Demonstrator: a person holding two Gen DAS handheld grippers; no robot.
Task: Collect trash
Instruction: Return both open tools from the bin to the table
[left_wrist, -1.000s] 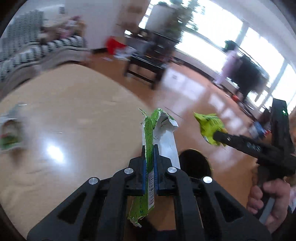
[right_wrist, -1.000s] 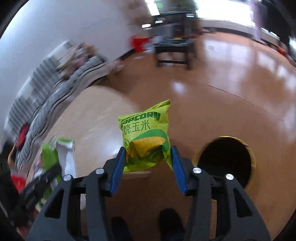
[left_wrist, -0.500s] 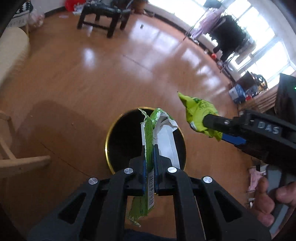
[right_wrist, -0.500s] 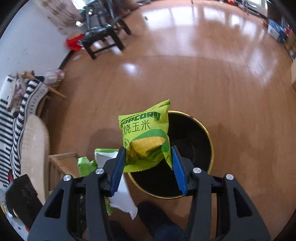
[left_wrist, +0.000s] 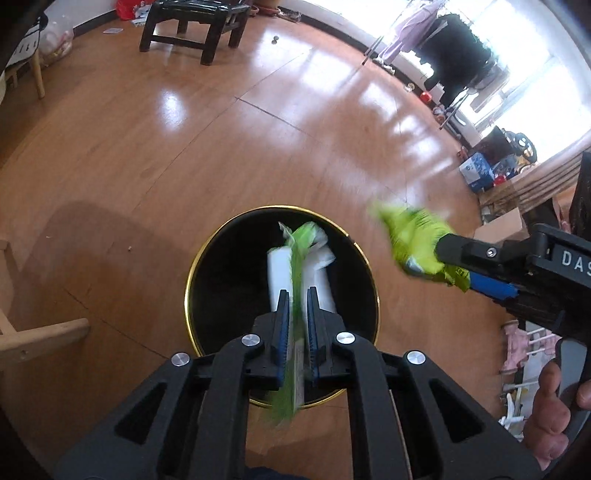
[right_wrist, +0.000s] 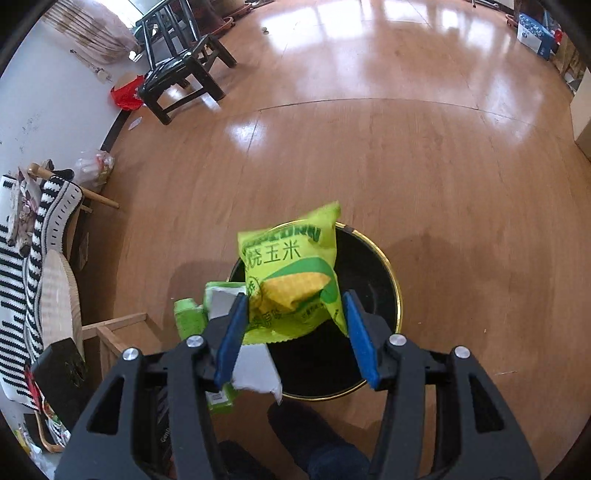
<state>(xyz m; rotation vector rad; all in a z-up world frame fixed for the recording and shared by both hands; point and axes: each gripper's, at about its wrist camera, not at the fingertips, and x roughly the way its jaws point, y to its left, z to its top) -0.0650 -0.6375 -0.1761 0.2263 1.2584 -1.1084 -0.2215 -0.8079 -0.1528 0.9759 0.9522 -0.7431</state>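
Observation:
A black bin with a gold rim (left_wrist: 372, 280) (right_wrist: 393, 282) stands on the wooden floor below both grippers. My left gripper (left_wrist: 295, 295) has its jaws slightly parted; the green and white wrapper (left_wrist: 295, 254) is blurred between them, over the bin's mouth. It also shows in the right wrist view (right_wrist: 221, 299). My right gripper (right_wrist: 293, 299) holds the yellow-green popcorn bag (right_wrist: 291, 273) between its blue pads, over the bin. The bag shows blurred in the left wrist view (left_wrist: 417, 245).
A black stool (left_wrist: 192, 22) (right_wrist: 181, 70) stands on the floor further off. A light wooden chair frame (left_wrist: 33, 336) and a round table edge (right_wrist: 59, 295) are at the left. A striped sofa (right_wrist: 14, 273) lies far left. Boxes (left_wrist: 476, 171) sit by the window.
Both grippers swung from the table to above the bin. The left jaws have parted a little and the wrapper between them now looks blurred, slipping downward.

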